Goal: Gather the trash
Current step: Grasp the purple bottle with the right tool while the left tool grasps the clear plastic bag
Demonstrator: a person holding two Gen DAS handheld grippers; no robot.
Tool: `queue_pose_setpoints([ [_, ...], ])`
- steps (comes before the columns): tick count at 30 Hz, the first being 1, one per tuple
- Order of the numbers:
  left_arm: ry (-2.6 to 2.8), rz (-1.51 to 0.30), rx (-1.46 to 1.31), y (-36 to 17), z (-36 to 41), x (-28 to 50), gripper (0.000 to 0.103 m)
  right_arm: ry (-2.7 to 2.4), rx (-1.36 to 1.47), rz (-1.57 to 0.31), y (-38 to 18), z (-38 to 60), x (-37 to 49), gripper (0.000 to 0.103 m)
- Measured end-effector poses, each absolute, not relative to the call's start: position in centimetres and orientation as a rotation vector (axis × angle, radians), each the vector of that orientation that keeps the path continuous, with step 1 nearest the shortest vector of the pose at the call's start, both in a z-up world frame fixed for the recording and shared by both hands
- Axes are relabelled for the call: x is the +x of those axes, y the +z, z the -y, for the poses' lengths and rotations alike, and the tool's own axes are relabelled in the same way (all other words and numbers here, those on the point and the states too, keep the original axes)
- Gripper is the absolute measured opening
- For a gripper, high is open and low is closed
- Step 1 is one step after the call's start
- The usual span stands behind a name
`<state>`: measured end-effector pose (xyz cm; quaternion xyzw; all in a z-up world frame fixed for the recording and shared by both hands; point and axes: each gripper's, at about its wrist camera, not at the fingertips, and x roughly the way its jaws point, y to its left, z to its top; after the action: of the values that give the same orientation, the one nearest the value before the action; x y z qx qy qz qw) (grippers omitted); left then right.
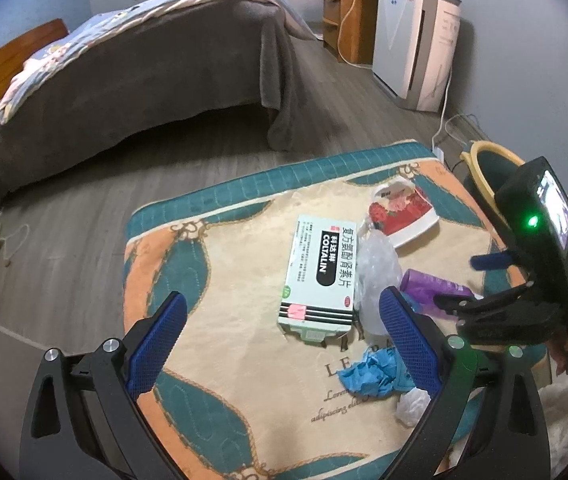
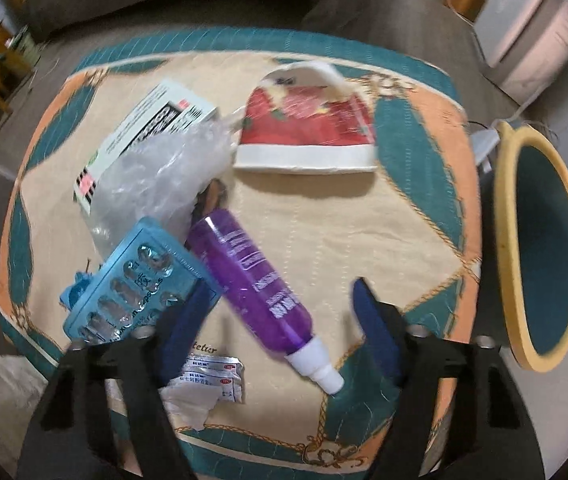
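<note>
Currently both grippers' jaws gape, released; right gripper straddles the purple bottle, which is round and may roll away from the bin.

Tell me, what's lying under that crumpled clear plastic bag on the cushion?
The clear plastic bag drapes over one edge of the white medicine box, and the purple bottle's far end slips beneath it. Whatever else lies below is hidden.

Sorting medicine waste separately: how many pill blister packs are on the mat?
1: the blue blister pack beside the purple bottle, near the right claw. Others may hide under the plastic.
</note>
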<state>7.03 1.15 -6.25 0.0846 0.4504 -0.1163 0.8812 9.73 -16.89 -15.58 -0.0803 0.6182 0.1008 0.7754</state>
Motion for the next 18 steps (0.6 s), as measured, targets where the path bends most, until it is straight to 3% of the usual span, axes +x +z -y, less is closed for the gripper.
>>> queue_pose_setpoints([
  [4,-0.246,-0.953,0.192,-6.9,-0.7,7.6,0.096,0.268,-0.196,-1.347,-16.1,16.2,9.8,0.042],
  [8,-0.247,-0.968,0.209,-7.7,-0.1,8.1,0.096,0.261,-0.189,-1.353,-15.9,16.5,9.9,0.034],
  [18,-0.309,-0.998,0.235,-9.9,2.9,9.5,0.093,0.078,-0.08,-1.348,-15.4,21.4,11.6,0.032],
])
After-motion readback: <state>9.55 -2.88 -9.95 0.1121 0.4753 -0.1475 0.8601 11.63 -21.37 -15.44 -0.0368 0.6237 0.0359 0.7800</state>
